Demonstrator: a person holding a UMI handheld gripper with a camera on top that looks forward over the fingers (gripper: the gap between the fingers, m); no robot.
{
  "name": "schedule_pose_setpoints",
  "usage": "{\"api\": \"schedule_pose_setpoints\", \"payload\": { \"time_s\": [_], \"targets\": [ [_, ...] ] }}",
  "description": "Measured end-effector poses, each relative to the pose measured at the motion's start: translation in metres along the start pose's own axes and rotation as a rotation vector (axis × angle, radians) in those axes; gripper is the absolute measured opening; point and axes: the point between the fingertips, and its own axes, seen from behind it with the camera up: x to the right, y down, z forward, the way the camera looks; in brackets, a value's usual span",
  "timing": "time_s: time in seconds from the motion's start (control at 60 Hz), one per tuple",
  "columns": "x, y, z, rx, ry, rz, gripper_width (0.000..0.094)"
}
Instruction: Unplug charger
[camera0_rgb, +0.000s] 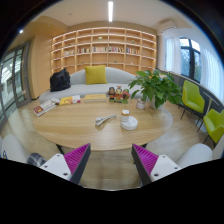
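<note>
My gripper is open, its two magenta pads spread wide with nothing between them. It is held back from a round wooden table. On the table beyond the fingers lie a small grey object with a cable and a white round object. I cannot tell which of them is the charger, and no socket shows.
A potted green plant stands at the table's far right. Books and small items lie at the far left. A white sofa with a yellow cushion, shelves and green chairs stand behind. White chairs flank the fingers.
</note>
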Motion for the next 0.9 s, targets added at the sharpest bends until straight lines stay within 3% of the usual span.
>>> {"api": "schedule_pose_setpoints", "payload": {
  "time_s": [0.35, 0.667, 0.9],
  "targets": [
    [0.026, 0.023, 0.063, -0.050, 0.034, -0.003, 0.0856],
    [0.073, -0.043, 0.211, 0.077, 0.105, 0.006, 0.0853],
    [0.088, -0.066, 0.300, 0.110, 0.132, 0.055, 0.0819]
  ]
}}
